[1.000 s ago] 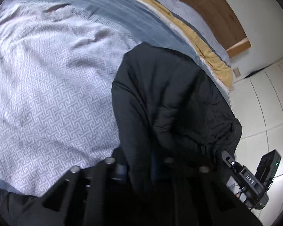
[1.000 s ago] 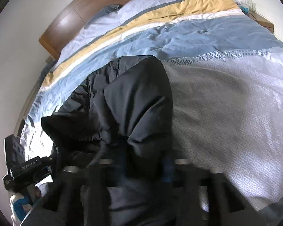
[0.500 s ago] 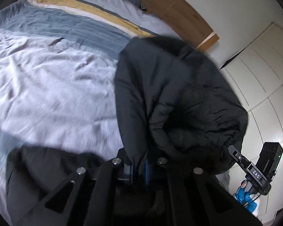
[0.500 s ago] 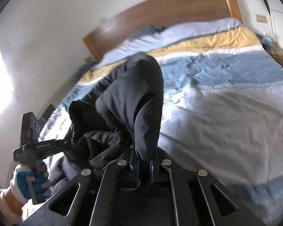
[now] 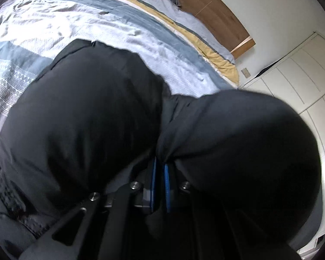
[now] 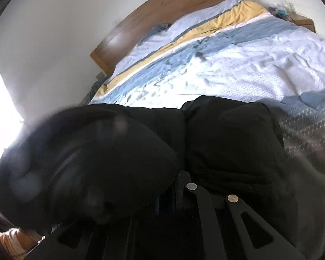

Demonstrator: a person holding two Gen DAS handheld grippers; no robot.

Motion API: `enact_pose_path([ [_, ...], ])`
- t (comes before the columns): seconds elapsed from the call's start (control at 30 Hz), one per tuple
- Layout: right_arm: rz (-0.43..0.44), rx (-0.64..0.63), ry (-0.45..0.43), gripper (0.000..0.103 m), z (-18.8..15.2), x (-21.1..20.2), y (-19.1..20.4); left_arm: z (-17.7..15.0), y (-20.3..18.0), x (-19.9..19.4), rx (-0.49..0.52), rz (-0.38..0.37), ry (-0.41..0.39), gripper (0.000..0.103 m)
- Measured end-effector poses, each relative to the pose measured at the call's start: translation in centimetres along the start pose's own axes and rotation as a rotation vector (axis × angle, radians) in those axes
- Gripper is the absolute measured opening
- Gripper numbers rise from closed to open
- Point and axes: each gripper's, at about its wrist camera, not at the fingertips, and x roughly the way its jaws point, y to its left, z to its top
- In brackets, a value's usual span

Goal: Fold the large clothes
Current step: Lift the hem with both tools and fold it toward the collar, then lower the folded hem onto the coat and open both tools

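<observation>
A large black puffy jacket (image 5: 82, 130) fills the lower half of both wrist views, bunched up close to the cameras and lying over the near part of a bed (image 5: 123, 34); the left gripper (image 5: 160, 169) has its blue-padded fingers (image 5: 167, 186) clenched on a gathered fold of the jacket, the fabric bulging out to either side of them; the right gripper (image 6: 165, 197) is mostly buried under the dark cloth, its fingers pressed together with jacket fabric pinched between them; one rounded bulge of the jacket is blurred in each view. The bed wears a duvet (image 6: 238, 65) in bands of white, pale blue and yellow, creased across its middle; a wooden headboard (image 6: 162, 13) stands at the far end against a white wall (image 6: 65, 21); white panelled doors (image 5: 299, 82) show at the right of the left wrist view; part of a person's hand (image 6: 15, 240) shows at the lower left corner of the right wrist view.
</observation>
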Motion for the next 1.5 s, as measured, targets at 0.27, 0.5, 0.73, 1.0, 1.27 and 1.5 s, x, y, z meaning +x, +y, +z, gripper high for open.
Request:
enact_pose_path([
  [0.27, -0.086, -0.025, -0.016, 0.012, 1.8, 2.5, 0.1, 2.7, 0.8, 2.2, -0.049, -0.006, -0.007, 0.010],
  [0.5, -0.151, -0.076, 0.007, 0.019, 0.8, 1.1, 0.7, 0.9, 1.0, 0.4, -0.033, 0.012, 0.008, 0.016],
  [0.73, -0.222, -0.131, 0.024, 0.051, -0.5, -3.3, 1.6, -1.2, 0.6, -5.8, -0.007, 0.045, -0.022, 0.053],
  [1.0, -0.232, -0.171, -0.050, 0.054, 1.8, -9.2, 4.7, 0.0, -2.5, -13.1, 0.075, 0.028, -0.108, 0.059],
  [1.27, -0.159, -0.310, -0.028, 0.061, 4.3, -5.2, 11.3, 3.2, -8.6, -8.8, 0.220, 0.031, -0.086, 0.066],
  [1.5, -0.243, -0.395, 0.095, 0.064, 0.2, 0.0, 9.2, 0.1, -4.9, -2.7, 0.228, 0.160, 0.032, 0.072],
])
